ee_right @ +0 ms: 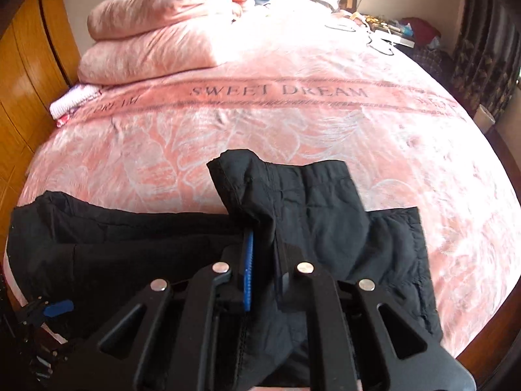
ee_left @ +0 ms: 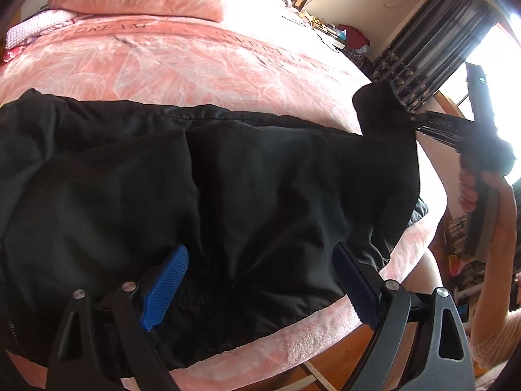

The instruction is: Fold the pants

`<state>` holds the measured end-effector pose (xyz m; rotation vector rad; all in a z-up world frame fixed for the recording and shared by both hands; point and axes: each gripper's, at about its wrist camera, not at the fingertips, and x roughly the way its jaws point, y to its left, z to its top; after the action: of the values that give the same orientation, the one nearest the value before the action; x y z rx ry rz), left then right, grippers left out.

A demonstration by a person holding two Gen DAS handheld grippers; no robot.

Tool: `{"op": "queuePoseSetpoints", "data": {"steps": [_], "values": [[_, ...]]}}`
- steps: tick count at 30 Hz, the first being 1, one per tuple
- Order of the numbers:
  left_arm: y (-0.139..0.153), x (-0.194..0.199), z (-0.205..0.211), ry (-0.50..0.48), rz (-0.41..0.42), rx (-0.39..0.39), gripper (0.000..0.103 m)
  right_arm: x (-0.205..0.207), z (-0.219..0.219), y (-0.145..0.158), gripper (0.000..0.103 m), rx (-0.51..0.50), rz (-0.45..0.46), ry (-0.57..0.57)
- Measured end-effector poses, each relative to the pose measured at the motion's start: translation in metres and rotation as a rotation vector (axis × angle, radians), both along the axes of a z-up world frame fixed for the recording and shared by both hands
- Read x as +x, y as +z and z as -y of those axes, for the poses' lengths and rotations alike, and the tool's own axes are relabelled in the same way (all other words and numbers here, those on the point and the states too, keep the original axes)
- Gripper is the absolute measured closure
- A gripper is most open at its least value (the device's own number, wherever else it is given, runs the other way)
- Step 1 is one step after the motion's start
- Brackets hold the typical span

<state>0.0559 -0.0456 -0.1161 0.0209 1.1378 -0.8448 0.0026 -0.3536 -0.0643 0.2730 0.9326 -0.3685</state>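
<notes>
Black pants (ee_left: 228,179) lie across the near edge of a pink bed (ee_left: 195,65). My left gripper (ee_left: 260,280) hovers just above them, open wide; its blue pads (ee_left: 166,286) sit far apart with only flat cloth below. At the right of the left wrist view, my right gripper (ee_left: 420,120) holds one end of the pants lifted off the bed. In the right wrist view the right gripper (ee_right: 263,260) is shut on a bunched fold of the pants (ee_right: 325,211), which drapes over its fingers. The left gripper (ee_right: 55,309) shows at the lower left.
Folded pink bedding (ee_right: 153,39) is stacked at the head of the bed, beside a wooden wardrobe (ee_right: 26,65). Dark curtains (ee_left: 433,32) and a bright window stand at the right. A person's hand (ee_left: 472,189) grips the right tool. The bed's wooden edge (ee_left: 325,352) runs below.
</notes>
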Motion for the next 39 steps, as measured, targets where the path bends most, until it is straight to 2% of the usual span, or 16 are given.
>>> {"op": "queuePoseSetpoints", "data": {"steps": [2,4,6,7,10,12,14,17,19,23,26,28,32,33,36,39], "values": [[0.001,-0.001,0.002,-0.004,0.003,0.006,0.012,-0.035,0.023,0.007,0.094,-0.021,0.01,-0.071],[0.004,-0.001,0.006,-0.012,0.004,0.013,0.012,-0.067,0.046,0.0,0.09,-0.029,-0.036,-0.138],[0.011,-0.001,0.009,-0.025,0.016,0.01,0.012,-0.093,0.06,-0.018,0.08,-0.009,-0.095,-0.179],[0.017,-0.001,0.01,-0.03,0.027,0.005,0.012,-0.103,0.066,-0.029,0.069,-0.007,-0.134,-0.198],[0.039,0.007,0.013,-0.029,0.072,-0.01,0.012,-0.128,0.074,-0.058,0.067,-0.03,-0.227,-0.24],[0.05,0.019,0.015,-0.022,0.09,-0.002,0.012,-0.136,0.08,-0.068,0.064,0.016,-0.228,-0.267],[0.058,0.036,0.018,-0.013,0.115,0.024,0.012,-0.14,0.086,-0.069,0.055,0.029,-0.215,-0.303],[0.062,0.063,0.021,-0.008,0.128,0.057,0.012,-0.149,0.093,-0.052,0.052,-0.061,-0.197,-0.387],[0.061,0.08,0.025,-0.025,0.108,0.055,0.012,-0.148,0.094,-0.038,0.052,-0.119,-0.165,-0.398],[0.055,0.115,0.031,-0.073,0.046,0.07,0.014,-0.13,0.091,-0.011,0.052,-0.12,-0.046,-0.313],[0.044,0.134,0.04,-0.176,-0.086,0.026,0.016,-0.093,0.071,-0.012,0.052,-0.037,-0.008,-0.146],[0.035,0.137,0.048,-0.242,-0.164,0.0,0.018,-0.066,0.052,-0.023,0.054,0.013,-0.009,-0.046],[0.02,0.138,0.076,-0.39,-0.221,0.002,0.023,-0.022,0.019,-0.042,0.055,0.047,-0.027,0.105],[0.015,0.138,0.084,-0.429,-0.239,0.007,0.023,-0.015,0.014,-0.045,0.055,0.062,-0.033,0.122],[-0.001,0.143,0.109,-0.511,-0.309,0.023,0.034,-0.004,0.006,-0.058,0.055,0.102,-0.05,0.154],[-0.015,0.15,0.136,-0.55,-0.356,0.049,0.037,-0.003,0.001,-0.065,0.054,0.08,-0.061,0.174]]}}
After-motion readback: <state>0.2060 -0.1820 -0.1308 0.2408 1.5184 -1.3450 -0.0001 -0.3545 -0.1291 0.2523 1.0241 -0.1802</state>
